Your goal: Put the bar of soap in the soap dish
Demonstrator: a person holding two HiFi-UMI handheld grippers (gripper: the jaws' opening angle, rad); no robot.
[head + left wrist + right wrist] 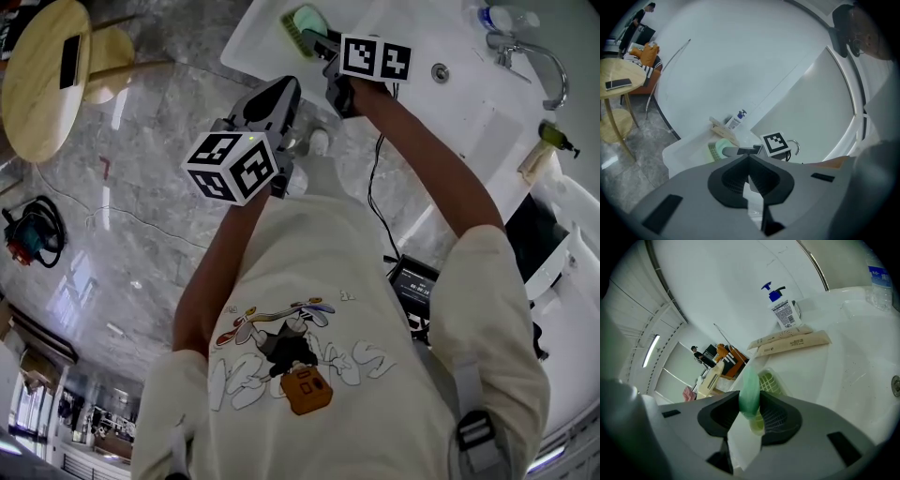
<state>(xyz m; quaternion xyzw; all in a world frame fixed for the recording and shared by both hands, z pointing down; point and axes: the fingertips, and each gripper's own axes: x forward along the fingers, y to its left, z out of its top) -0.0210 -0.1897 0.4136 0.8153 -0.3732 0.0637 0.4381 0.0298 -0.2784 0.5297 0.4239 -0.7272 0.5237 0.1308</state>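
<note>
A pale green bar of soap (pixel 750 389) stands on edge between the pads of my right gripper (pixel 751 401), which is shut on it. Just beyond and below it lies the green slatted soap dish (pixel 770 382) on the white sink counter. In the head view the soap (pixel 307 17) hangs over the dish (pixel 293 37) at the counter's left end, held by the right gripper (pixel 316 39). My left gripper (pixel 284 89) is shut and empty, short of the counter edge. The left gripper view shows its closed jaws (pixel 749 164) aimed at the dish (pixel 714 151).
Behind the dish lie flat cardboard packages (pixel 792 343) and a pump bottle (pixel 783 310). A basin with drain (pixel 440 72) and faucet (pixel 530 54) is to the right. A water bottle (pixel 880 277) stands at the back. A round wooden table (pixel 42 80) stands on the floor at left.
</note>
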